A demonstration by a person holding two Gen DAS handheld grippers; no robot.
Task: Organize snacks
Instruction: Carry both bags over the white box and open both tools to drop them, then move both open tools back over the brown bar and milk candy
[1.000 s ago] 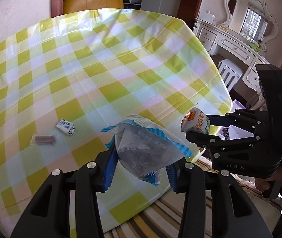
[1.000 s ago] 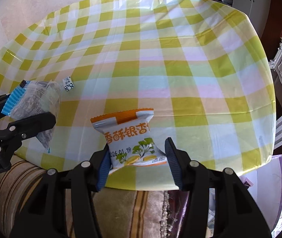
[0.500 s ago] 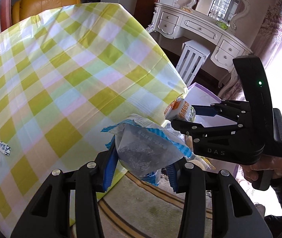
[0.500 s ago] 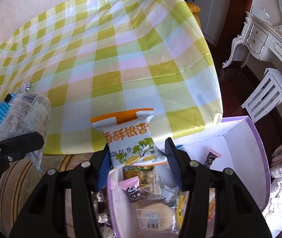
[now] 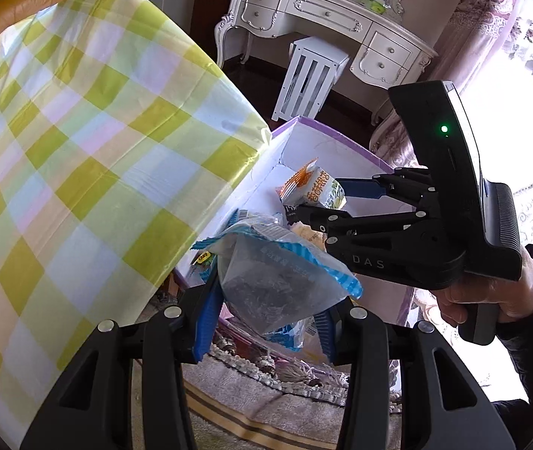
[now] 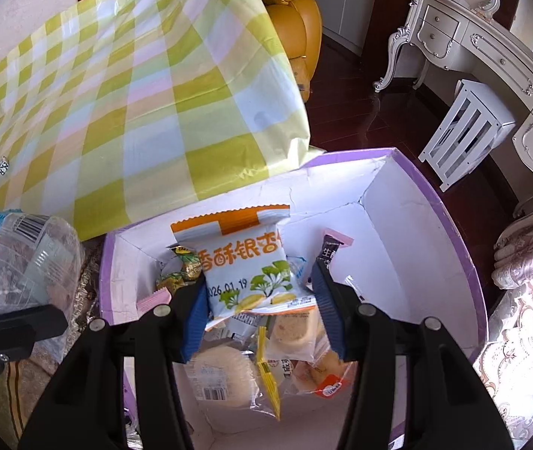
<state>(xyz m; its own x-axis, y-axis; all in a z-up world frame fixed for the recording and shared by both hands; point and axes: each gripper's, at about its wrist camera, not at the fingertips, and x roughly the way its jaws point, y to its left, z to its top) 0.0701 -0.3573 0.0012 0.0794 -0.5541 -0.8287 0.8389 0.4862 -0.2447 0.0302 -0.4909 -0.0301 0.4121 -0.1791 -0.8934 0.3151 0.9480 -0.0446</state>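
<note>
My left gripper [image 5: 266,296] is shut on a clear snack bag with blue striped edges [image 5: 277,273], held beside the table edge just outside the box's near rim; the bag also shows in the right wrist view [image 6: 23,262]. My right gripper [image 6: 259,300] is shut on an orange and white snack packet [image 6: 247,258] and holds it above the open purple-rimmed white box [image 6: 435,225]. The box holds several wrapped snacks [image 6: 296,337]. In the left wrist view the right gripper [image 5: 319,202] holds the packet [image 5: 311,187] over the box [image 5: 326,150].
The table with a yellow-green checked cloth [image 5: 79,150] stands left of the box; a small wrapped snack [image 6: 3,167] lies on it. A white stool [image 6: 465,131], a white dressing table [image 5: 334,26] and a yellow armchair [image 6: 296,11] stand behind. Patterned carpet lies below.
Both grippers have swung right, off the table, with their snacks. The right gripper now holds its packet lower over the box's contents; the left bag is nearer the box rim.
</note>
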